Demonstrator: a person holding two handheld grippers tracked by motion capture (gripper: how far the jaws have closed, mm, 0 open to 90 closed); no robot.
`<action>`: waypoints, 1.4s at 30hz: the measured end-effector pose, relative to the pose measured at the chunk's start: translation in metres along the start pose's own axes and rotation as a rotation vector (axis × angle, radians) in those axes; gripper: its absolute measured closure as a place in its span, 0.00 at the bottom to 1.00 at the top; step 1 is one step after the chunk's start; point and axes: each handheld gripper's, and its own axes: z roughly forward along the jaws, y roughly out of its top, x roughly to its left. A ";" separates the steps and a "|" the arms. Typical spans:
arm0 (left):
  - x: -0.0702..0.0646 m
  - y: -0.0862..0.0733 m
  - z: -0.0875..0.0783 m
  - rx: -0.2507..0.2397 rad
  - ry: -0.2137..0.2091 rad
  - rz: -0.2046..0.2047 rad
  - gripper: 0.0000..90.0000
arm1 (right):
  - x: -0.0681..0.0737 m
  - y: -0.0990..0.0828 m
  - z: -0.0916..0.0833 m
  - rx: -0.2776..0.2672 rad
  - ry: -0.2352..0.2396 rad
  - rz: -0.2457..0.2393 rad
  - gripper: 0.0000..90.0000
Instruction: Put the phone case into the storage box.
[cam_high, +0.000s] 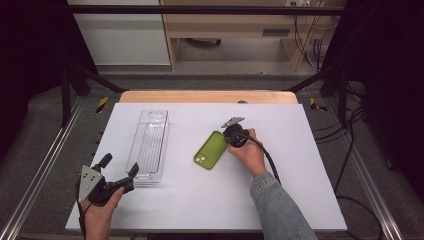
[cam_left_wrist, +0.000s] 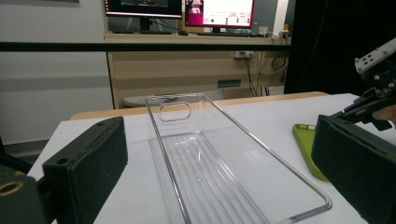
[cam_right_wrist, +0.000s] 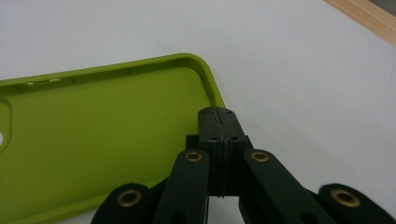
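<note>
Right gripper (cam_right_wrist: 219, 122) closed, tips over green phone case (cam_right_wrist: 93, 135) corner.

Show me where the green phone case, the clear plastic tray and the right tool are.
green phone case (cam_high: 210, 150), high view, middle of its inner face.
clear plastic tray (cam_high: 150, 145), high view, ribbed floor near the middle.
right tool (cam_right_wrist: 218, 122), right gripper view, tip where its two jaws meet, pressed together.

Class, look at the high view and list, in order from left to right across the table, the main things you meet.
Left gripper → clear plastic tray → green phone case → right gripper, its jaws shut at the case's far right end.
</note>
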 end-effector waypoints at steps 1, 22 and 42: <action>0.000 0.000 0.000 0.001 -0.001 -0.001 0.03 | 0.001 0.001 0.001 0.005 0.002 -0.004 1.00; -0.001 0.000 -0.002 0.014 0.010 0.033 0.03 | 0.002 -0.002 -0.013 0.145 0.045 0.001 1.00; 0.002 -0.001 -0.002 0.019 0.022 0.033 0.03 | 0.012 -0.038 -0.049 0.148 0.087 0.103 1.00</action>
